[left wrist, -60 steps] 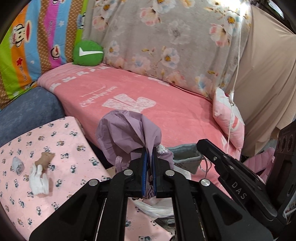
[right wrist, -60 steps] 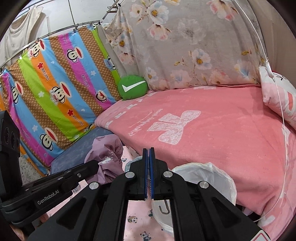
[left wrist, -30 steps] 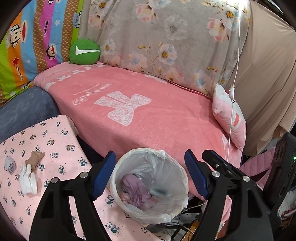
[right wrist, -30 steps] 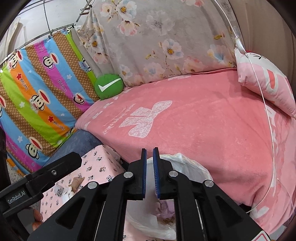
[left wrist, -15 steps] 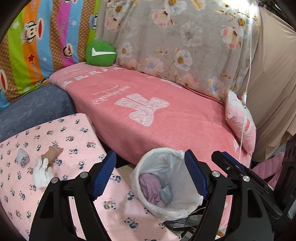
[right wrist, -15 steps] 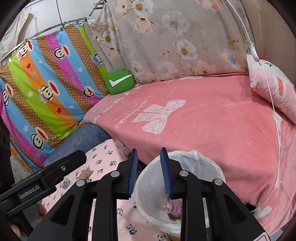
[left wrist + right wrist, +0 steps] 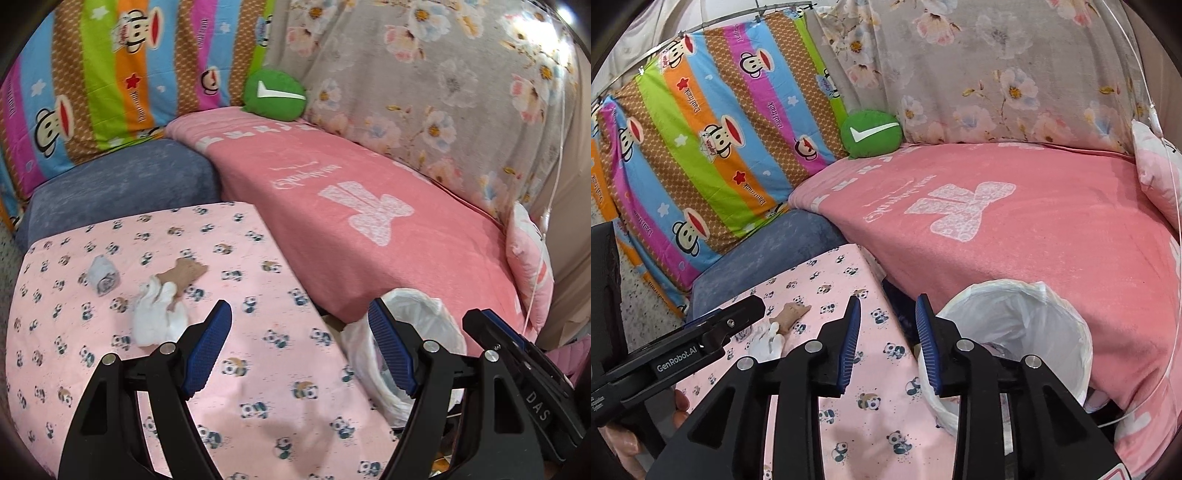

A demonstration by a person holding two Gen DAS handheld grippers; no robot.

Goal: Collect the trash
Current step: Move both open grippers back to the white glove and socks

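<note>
A white crumpled tissue [image 7: 157,317], a brown scrap [image 7: 183,276] and a small grey wad [image 7: 104,277] lie on the pink panda-print table [image 7: 258,369]. My left gripper [image 7: 301,347] is open and empty above the table, to the right of the scraps. A bin with a white bag liner [image 7: 424,332] stands between the table and the bed; it also shows in the right wrist view [image 7: 1015,317], with purple trash inside. My right gripper [image 7: 888,338] is open and empty over the table's edge, left of the bin. The tissue [image 7: 766,341] and brown scrap [image 7: 790,314] show there too.
A bed with a pink blanket [image 7: 369,206] runs behind the table and bin. A blue-grey cushion [image 7: 122,184], a green round pillow [image 7: 275,94] and a pink pillow [image 7: 532,266] lie on it. A striped monkey-print sheet [image 7: 701,147] hangs at the left.
My left gripper let the purple trash fall into the bin, opened wide and swung left over the table. My right gripper has opened and turned left too.
</note>
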